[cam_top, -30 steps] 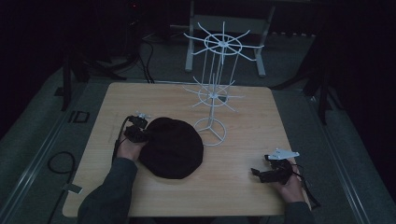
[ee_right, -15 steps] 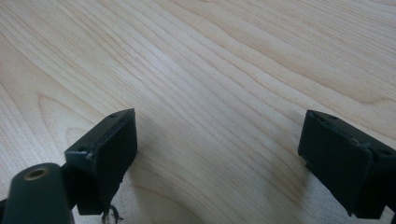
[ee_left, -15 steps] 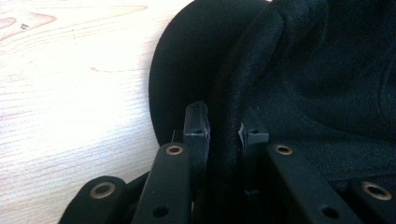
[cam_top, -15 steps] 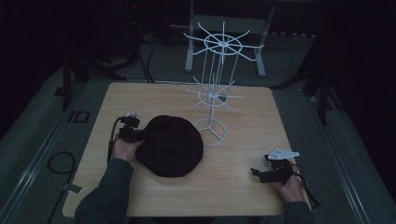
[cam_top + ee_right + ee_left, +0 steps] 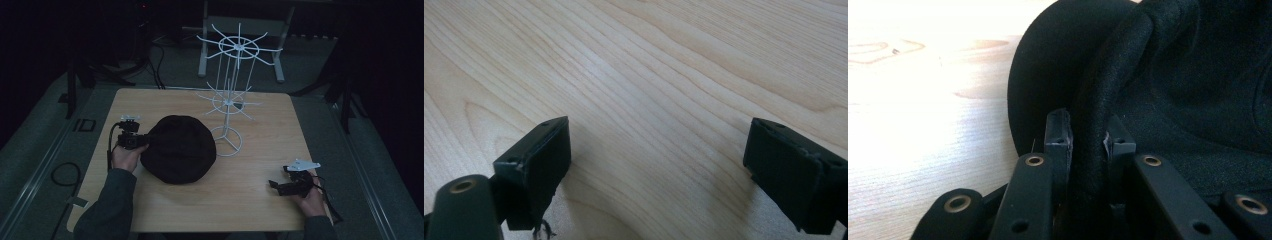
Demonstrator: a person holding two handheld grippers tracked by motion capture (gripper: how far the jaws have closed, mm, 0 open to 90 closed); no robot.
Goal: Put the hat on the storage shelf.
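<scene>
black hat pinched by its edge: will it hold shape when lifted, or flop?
Probably flops: the black hat looks like soft fabric, and its edge folds between the left hand-held gripper jaws. Likely light; one edge pinch seems enough. The cloth looks matte, so slipping seems unlikely.

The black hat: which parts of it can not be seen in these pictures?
- Black hat, high view: its left edge is covered by the left gripper; dim light hides any detail.
- Left gripper view: the hat's pinched rim runs down between the jaws; its right part is cut off by the picture's edge.
- Its underside lies against the table.
</scene>
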